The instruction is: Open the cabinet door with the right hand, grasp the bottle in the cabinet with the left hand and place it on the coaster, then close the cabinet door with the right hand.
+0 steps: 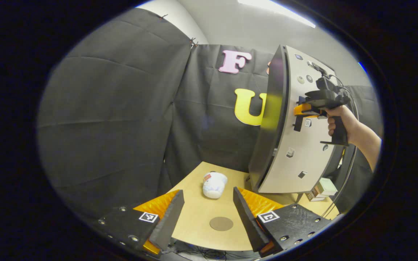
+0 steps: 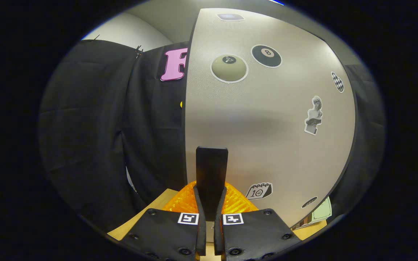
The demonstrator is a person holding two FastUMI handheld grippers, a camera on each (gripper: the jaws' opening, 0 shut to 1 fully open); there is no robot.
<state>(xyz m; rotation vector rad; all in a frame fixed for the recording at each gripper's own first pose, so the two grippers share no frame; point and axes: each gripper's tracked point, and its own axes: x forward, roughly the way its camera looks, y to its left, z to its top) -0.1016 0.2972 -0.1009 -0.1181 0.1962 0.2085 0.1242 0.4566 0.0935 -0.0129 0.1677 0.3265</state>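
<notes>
In the left gripper view my left gripper point(image 1: 208, 193) hangs open over the wooden table point(image 1: 194, 217), holding nothing. A small white bottle point(image 1: 214, 185) rests on the table just past its fingertips, seemingly on its side. The round brown coaster point(image 1: 221, 223) lies nearer, apart from the bottle. To the right stands the cabinet point(image 1: 270, 119), its grey door point(image 1: 296, 152) close against the body. A hand holds my right gripper point(image 1: 299, 112) at the door front. In the right gripper view my right gripper point(image 2: 210, 203) is shut on the black upright handle point(image 2: 211, 166) of the sticker-covered door point(image 2: 267, 119).
Small boxes point(image 1: 321, 188) sit on the table at the foot of the cabinet, and a pale green one point(image 2: 322, 210) shows below the door's lower right edge. Black cloth walls close in behind and to the left. A cable hangs from the right gripper.
</notes>
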